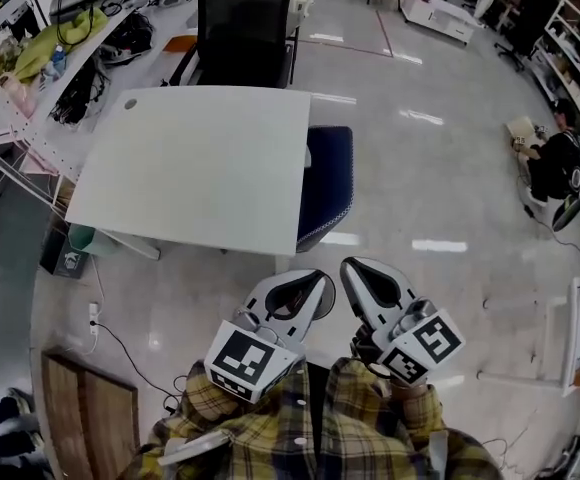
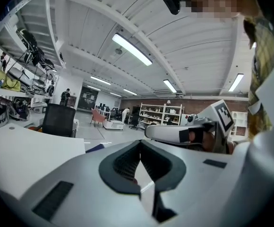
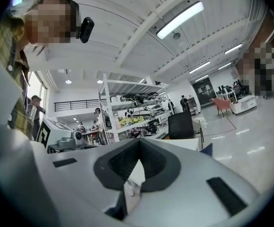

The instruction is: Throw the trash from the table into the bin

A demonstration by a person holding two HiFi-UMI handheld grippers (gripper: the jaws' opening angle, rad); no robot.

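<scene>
**Legible text:** none. No word, number or brand can be read in any view.

**Sign-like marks:** black-and-white square patterns without letters. One is on the left marker cube (image 1: 242,360) of the left gripper (image 1: 316,282), and one is on the right marker cube (image 1: 425,346) of the right gripper (image 1: 356,266). In the head view, both lie below the near edge of the white table (image 1: 190,158).

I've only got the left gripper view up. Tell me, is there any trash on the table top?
Observer: The head view looks down on the whole white table, and no trash shows on it.
Operator: Where's the bin?
Observer: A blue bin stands on the floor at the table's right edge, partly tucked under it.
Operator: What about the right gripper's jaws?
Observer: The right gripper is shut, and I see no trash in it.
</scene>
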